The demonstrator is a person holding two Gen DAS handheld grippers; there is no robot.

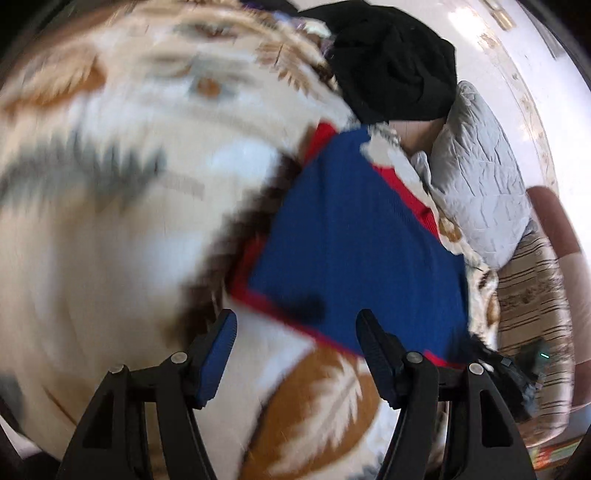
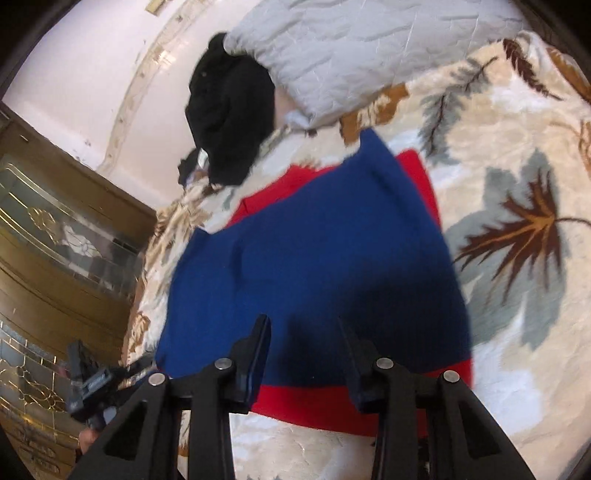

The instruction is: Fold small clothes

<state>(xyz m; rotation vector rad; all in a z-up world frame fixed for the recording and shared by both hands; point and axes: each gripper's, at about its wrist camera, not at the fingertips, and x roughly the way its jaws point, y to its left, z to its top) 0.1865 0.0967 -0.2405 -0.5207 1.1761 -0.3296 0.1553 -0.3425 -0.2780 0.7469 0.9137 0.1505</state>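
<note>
The blue cloth (image 2: 314, 258) lies flat on the red cloth (image 2: 314, 406), stacked near the blanket's (image 2: 498, 155) edge, apparently a folded pile. Both the left gripper (image 1: 295, 328) and right gripper (image 2: 303, 332) hover spread and empty; black clothes (image 2: 229, 110) wait by the pillow (image 2: 351, 48).

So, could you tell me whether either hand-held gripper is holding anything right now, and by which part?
Neither: the left hand-held gripper and right hand-held gripper hover open over the blue cloth.

light: bright, glare on wall (image 1: 476, 22) | blur: heavy left view | edges: fisheye-curved, dark corners
</note>
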